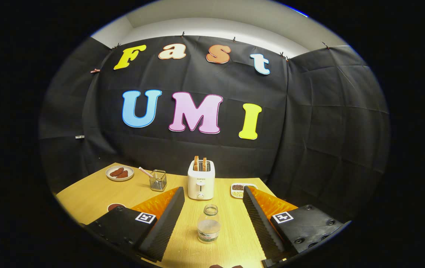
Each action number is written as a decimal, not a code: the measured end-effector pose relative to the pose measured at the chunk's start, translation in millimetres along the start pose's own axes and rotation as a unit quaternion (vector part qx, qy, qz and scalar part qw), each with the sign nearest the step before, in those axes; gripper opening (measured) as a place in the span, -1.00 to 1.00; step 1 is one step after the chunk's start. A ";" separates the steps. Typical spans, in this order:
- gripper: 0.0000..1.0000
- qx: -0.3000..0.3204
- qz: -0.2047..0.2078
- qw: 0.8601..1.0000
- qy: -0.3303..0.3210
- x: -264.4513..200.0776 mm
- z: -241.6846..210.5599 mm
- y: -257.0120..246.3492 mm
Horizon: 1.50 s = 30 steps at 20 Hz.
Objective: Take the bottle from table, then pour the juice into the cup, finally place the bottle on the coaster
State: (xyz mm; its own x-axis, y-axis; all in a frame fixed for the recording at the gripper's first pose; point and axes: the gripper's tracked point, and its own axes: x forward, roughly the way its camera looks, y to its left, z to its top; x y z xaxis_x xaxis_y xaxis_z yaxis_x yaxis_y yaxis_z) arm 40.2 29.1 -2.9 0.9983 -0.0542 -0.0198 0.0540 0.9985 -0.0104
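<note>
A small clear bottle with no cap stands upright on the wooden table, between my two fingers and a little ahead of their bases. It holds some pale liquid and has a label near its base. My gripper is open wide, its fingers on either side of the bottle and touching nothing. A dark round coaster peeks out beside the left finger, partly hidden by it.
A white toaster with two toast slices stands just beyond the bottle. A wire holder with a striped straw and a plate of brown food sit back left. A small divided dish lies back right.
</note>
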 end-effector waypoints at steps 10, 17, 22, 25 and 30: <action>0.95 0.004 0.024 0.999 0.036 36.9 -45.5 -0.5; 0.95 0.012 0.042 0.997 0.060 58.9 -91.6 -0.7; 0.95 0.012 0.056 0.995 0.077 71.2 -121.5 3.0; 0.95 0.013 0.066 0.994 0.089 76.7 -138.6 7.2; 0.95 0.007 0.070 0.993 0.096 79.5 -159.2 2.1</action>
State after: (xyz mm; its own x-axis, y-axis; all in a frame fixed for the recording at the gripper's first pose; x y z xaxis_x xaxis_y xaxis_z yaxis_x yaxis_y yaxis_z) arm 116.5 25.4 -163.7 0.9741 0.0848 -0.2094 -0.0827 0.9964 0.0190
